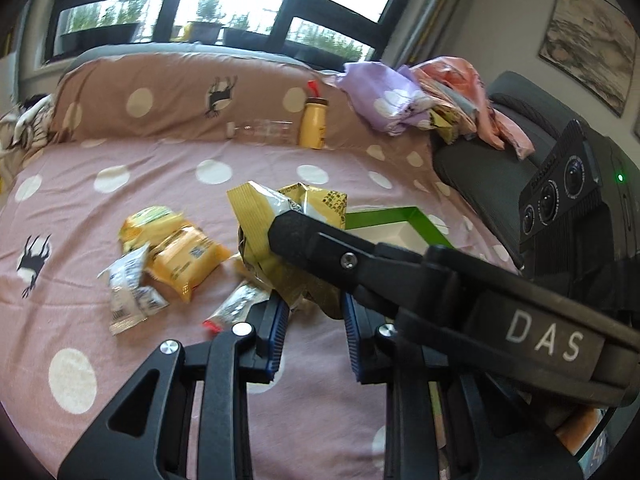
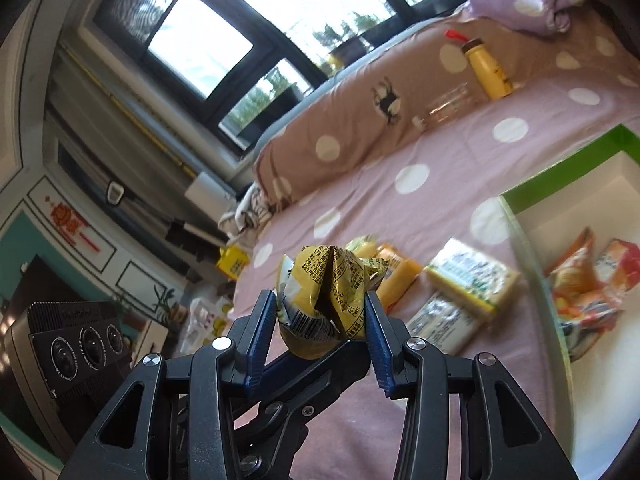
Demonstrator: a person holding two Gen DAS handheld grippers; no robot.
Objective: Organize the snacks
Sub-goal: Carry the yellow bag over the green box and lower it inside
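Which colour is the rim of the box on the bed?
Green rim, white inside; clearest in the right wrist view.

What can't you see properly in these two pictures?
- Left wrist view: most of the green box is hidden behind the yellow snack bag and the right gripper.
- Left wrist view: the loose snack packets on the bed are blurred, so their print cannot be read.
- Right wrist view: the green box is cut off by the right edge; the snacks inside are blurred.
- Right wrist view: whatever lies behind the held bag.
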